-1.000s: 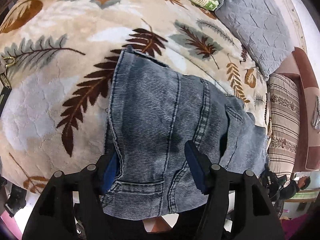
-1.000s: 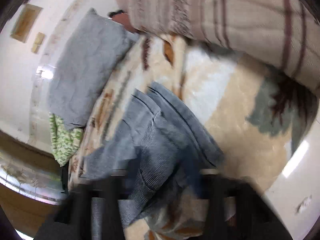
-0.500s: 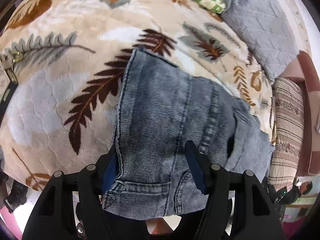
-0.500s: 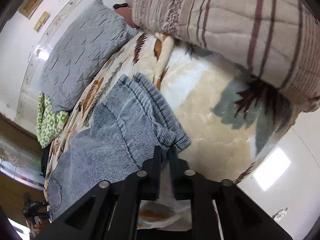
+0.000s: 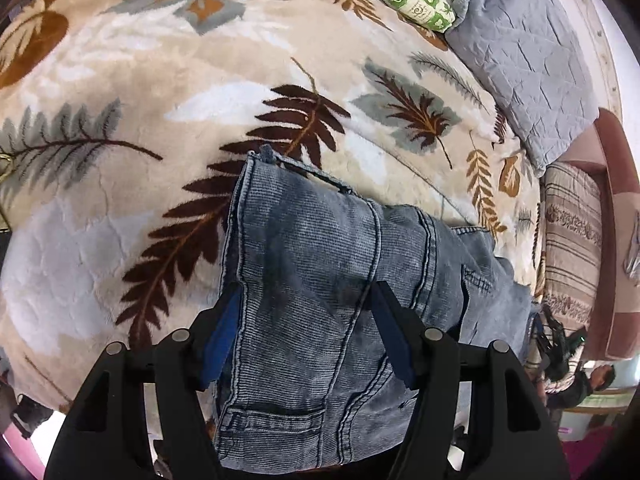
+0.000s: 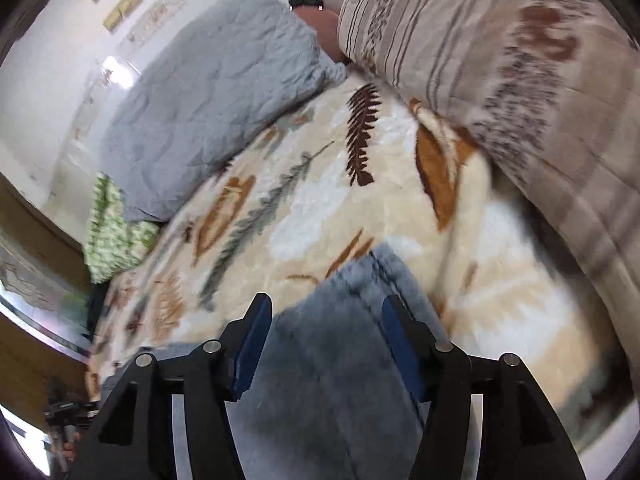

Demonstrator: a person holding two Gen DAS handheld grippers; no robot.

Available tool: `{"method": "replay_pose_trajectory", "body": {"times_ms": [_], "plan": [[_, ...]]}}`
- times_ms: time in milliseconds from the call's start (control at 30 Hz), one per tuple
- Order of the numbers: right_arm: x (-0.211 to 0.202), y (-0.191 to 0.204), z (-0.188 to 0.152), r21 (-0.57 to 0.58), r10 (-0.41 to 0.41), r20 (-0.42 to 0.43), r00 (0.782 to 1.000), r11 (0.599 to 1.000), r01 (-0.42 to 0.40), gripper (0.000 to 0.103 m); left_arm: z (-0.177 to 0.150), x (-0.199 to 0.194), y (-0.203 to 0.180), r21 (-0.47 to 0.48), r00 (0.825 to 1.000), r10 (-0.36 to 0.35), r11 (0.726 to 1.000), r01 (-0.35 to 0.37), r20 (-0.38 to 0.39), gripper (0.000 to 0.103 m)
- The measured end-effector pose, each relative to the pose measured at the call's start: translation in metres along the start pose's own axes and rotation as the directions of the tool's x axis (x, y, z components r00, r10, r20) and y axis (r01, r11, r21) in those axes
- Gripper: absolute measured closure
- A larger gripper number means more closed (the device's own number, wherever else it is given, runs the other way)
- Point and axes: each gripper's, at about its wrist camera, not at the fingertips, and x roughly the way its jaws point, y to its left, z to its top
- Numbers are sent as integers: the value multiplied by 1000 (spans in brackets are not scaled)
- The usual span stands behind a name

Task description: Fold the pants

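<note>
A leaf-patterned fleece blanket (image 5: 120,240) covers the bed; on it lie the folded denim pants (image 5: 320,280), long axis running away from the left tongs (image 5: 308,332), waistband nearest. Those tongs straddle the denim, released, and look nearer. The right tongs (image 6: 326,344) are opening over the blurred far end, gripping nothing.

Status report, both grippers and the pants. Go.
Left gripper open, hovering over pants. Right gripper opening, nothing pinched. Pants folded on leaf-print blanket. Nothing in the way.
</note>
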Motion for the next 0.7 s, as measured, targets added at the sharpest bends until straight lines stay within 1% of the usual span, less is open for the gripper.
{"method": "replay_pose_trajectory", "body": {"times_ms": [33, 67, 100, 133, 167, 200, 300, 367, 433, 467, 500, 533, 567, 600, 667, 700], "plan": [[13, 2, 3, -25, -35, -26, 999, 999, 34, 40, 1, 1, 0, -2, 1000, 0, 1000, 0, -6, 39], [22, 2, 4, -40, -41, -55, 998, 998, 39, 38, 1, 1, 0, -2, 1000, 1, 1000, -1, -7, 39], [26, 2, 3, -57, -36, -74, 997, 998, 32, 49, 1, 1, 0, -4, 1000, 4, 1000, -4, -7, 39], [28, 8, 2, -102, -50, -83, 995, 994, 41, 63, 0, 0, -1, -3, 1000, 7, 1000, -7, -6, 39], [26, 11, 1, -132, -65, -79, 995, 990, 54, 86, 0, -1, -2, -2, 1000, 8, 1000, -8, -3, 39], [22, 15, 2, -142, -50, -69, 996, 989, 40, 89, -1, -3, -4, 1, 1000, 5, 1000, -5, 2, 39], [-3, 20, 11, -160, -43, 16, 999, 986, 45, 90, 0, -7, -7, 4, 1000, 4, 1000, -4, 24, 39], [-9, 13, 20, -148, -65, 47, 997, 986, 71, 91, 2, -4, -9, 9, 999, 27, 1000, -27, 43, 39], [1, 0, 21, -134, -137, 31, 990, 981, 140, 91, 3, 4, -10, 9, 997, 56, 998, -57, 45, 39], [12, -8, 18, -130, -170, -3, 985, 977, 168, 90, 3, 9, -10, 11, 997, 69, 997, -70, 42, 39], [22, -12, 13, -126, -188, -31, 982, 975, 183, 90, 2, 10, -11, 13, 996, 78, 997, -79, 47, 39], [25, -13, 9, -126, -195, -38, 980, 974, 189, 89, 1, 9, -13, 21, 995, 84, 996, -85, 57, 39], [23, -11, 8, -120, -205, -23, 979, 972, 201, 87, 0, 7, -14, 27, 995, 87, 996, -88, 58, 39], [18, -9, 9, -100, -233, 2, 972, 968, 232, 77, -1, 5, -14, 32, 995, 88, 995, -90, 55, 39], [3, -3, 13, -61, -269, 44, 962, 961, 272, 62, -4, -4, -12, 47, 996, 77, 996, -79, 50, 39], [-7, 4, 15, -54, -246, 75, 966, 967, 250, 62, -5, -8, -11, 53, 996, 69, 996, -72, 55, 39]]}}
